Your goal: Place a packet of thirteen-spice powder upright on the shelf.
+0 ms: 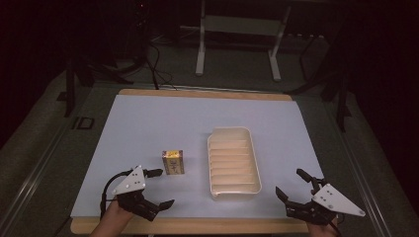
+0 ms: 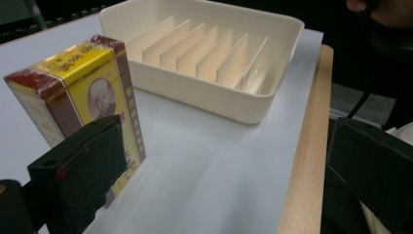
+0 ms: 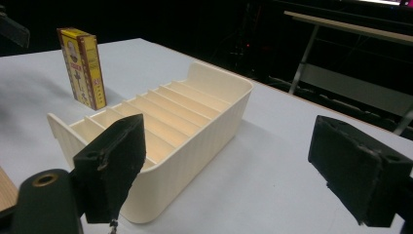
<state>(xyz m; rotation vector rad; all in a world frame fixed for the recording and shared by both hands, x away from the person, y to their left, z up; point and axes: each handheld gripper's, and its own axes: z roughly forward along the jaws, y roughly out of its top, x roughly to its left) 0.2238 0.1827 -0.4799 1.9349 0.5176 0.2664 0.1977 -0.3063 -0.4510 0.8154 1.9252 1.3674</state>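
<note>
A pale lavender-white sheet (image 1: 148,128) covers the table, light wood showing along its edges. On it the small box (image 1: 173,162) is yellow with dark maroon bands and a little portrait print; at its 3 o'clock the ribbed tray (image 1: 233,187) is plain cream. Both grippers have black jaws and white three-cornered plates

We see a small yellow and dark red cardboard box (image 1: 173,162) with a printed portrait on its face, standing upright on the white sheet near the table's front. Just to its right, apart from it, lies a cream rectangular plastic tray (image 1: 233,160) split by thin upright dividers into narrow slots, all of them empty.
</note>
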